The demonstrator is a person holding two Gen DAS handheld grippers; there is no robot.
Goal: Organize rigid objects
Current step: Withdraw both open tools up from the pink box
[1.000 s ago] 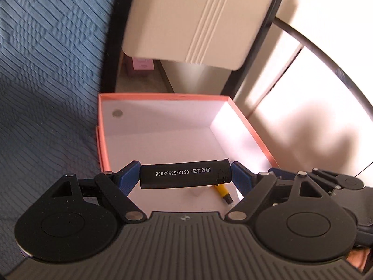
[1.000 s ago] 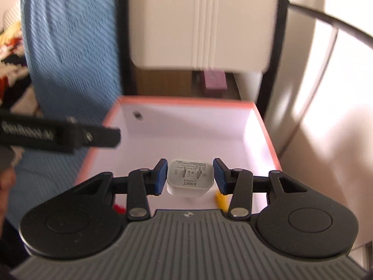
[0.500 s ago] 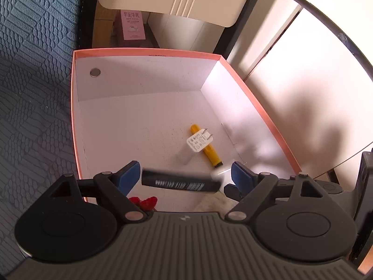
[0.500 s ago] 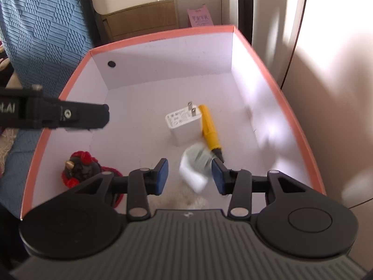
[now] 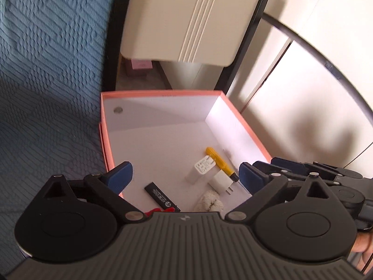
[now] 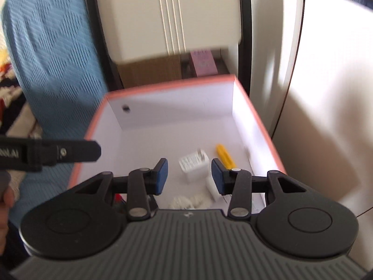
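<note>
one box (image 5: 106,140), two chargers (image 5: 202,170), one lighter (image 5: 161,197)

Open box (image 5: 106,137), orange-rimmed with a white interior, sat on the bed beside the blue textured bedspread (image 5: 46,70). On the box floor lay a black lighter (image 5: 160,197), two white chargers (image 5: 201,170) (image 5: 221,183), the nearer with prongs toward camera, a yellow pen (image 5: 220,162), a white fluffy item (image 5: 211,201) and a partly hidden red item (image 5: 160,210).
</note>
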